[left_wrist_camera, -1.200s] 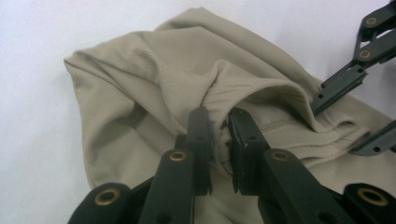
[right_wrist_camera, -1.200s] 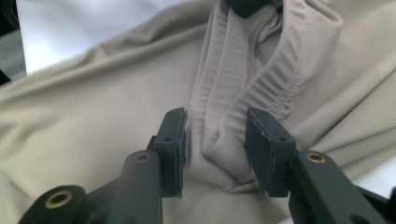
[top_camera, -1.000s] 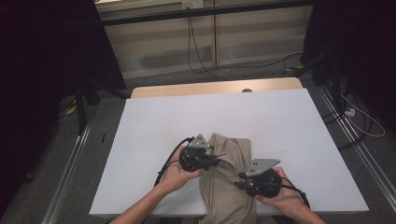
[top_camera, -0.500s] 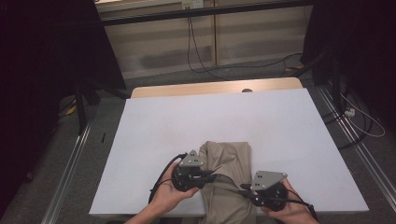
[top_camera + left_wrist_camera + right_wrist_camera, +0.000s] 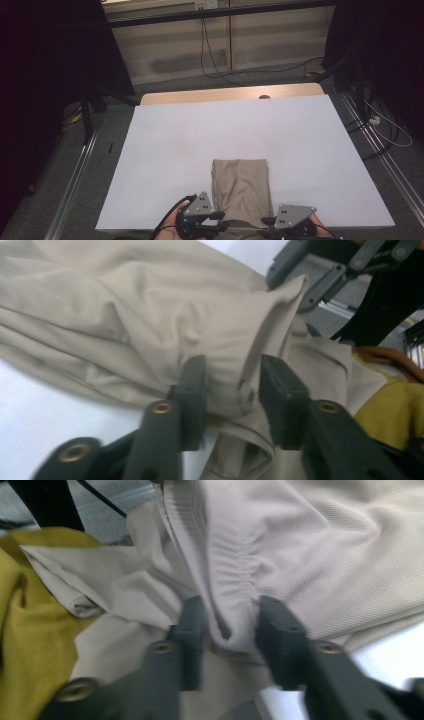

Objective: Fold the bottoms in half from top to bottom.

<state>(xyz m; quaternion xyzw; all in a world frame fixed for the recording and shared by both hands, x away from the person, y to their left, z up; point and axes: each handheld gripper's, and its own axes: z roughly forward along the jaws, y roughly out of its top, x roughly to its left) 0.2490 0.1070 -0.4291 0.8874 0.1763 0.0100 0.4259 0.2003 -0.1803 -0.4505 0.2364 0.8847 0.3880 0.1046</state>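
Basically the big risk sits with the largest things first: the white rectangular table cover (image 5: 240, 130) ends right at the 6 o'clock edge, and the folded beige fabric garment, prob. trousers or shorts (image 5: 241, 190), lies w/ its near end hanging over that edge by the person's lap, far end pointing to 12 o'clock. If both grips let go here, the overhanging weight could drag the neat fold off the table or skew it. The left gripper (image 5: 231, 390) has its jaws partway open w/ a bunched ridge of cloth between them; they've just been opening, and the pads look barely on the fabric, so I judge it a loosening grip, not a firm one. Same for the right gripper (image 5: 226, 622): jaws part-open, just been opening, a gathered seam between them, pads touching lightly at best. A snag on a pad while pulling away would tug the top layer open. Smallest worry: the mustard-yellow cloth (image 5: 30, 630) beside the hem, at abt 9 o'clock in the right gripper view, could get caught along w/ it.
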